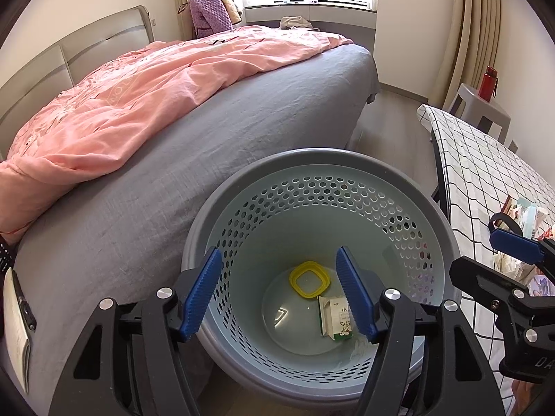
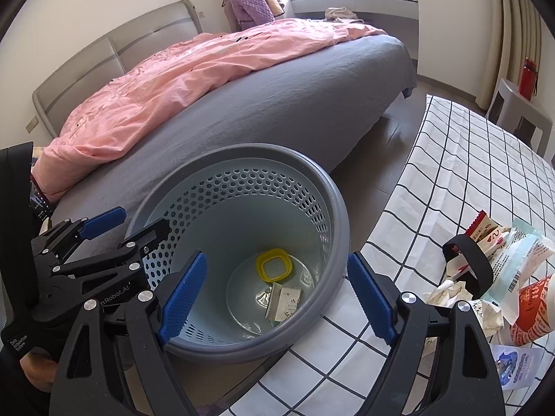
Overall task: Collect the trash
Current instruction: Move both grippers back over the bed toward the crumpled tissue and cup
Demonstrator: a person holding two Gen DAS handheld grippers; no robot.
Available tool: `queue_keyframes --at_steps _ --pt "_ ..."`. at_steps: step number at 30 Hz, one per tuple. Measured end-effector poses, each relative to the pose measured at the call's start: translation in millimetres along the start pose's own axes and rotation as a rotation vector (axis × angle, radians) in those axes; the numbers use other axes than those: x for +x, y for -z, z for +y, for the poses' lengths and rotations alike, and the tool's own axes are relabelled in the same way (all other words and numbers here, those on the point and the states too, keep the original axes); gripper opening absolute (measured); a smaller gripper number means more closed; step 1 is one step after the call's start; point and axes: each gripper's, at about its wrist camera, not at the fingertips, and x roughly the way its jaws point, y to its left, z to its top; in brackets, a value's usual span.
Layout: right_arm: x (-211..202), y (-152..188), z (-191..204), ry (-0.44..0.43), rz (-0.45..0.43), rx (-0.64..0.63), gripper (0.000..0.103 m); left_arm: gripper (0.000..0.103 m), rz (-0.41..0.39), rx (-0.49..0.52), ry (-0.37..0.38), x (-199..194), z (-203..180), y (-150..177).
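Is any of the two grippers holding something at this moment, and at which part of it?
Nothing is held. The left gripper and the right gripper are both open and empty above the trash bin.

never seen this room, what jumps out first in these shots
A round grey perforated trash basket fills the foreground beside the bed, with a yellow ring and a small carton on its bottom. Behind it lies a rumpled pink duvet; wrappers pile on the checked tablecloth, right.
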Motion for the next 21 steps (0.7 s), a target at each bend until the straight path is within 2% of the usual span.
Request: queue_keyframes --at_steps 11,21 --pt "-6 5 0 0.006 -0.004 0.012 0.082 0.066 0.000 -0.003 0.002 -2 1 1" --pt "-18 16 -12 0.027 -0.007 0.066 0.082 0.071 -0.013 0.004 0.017 -14 -1 4"
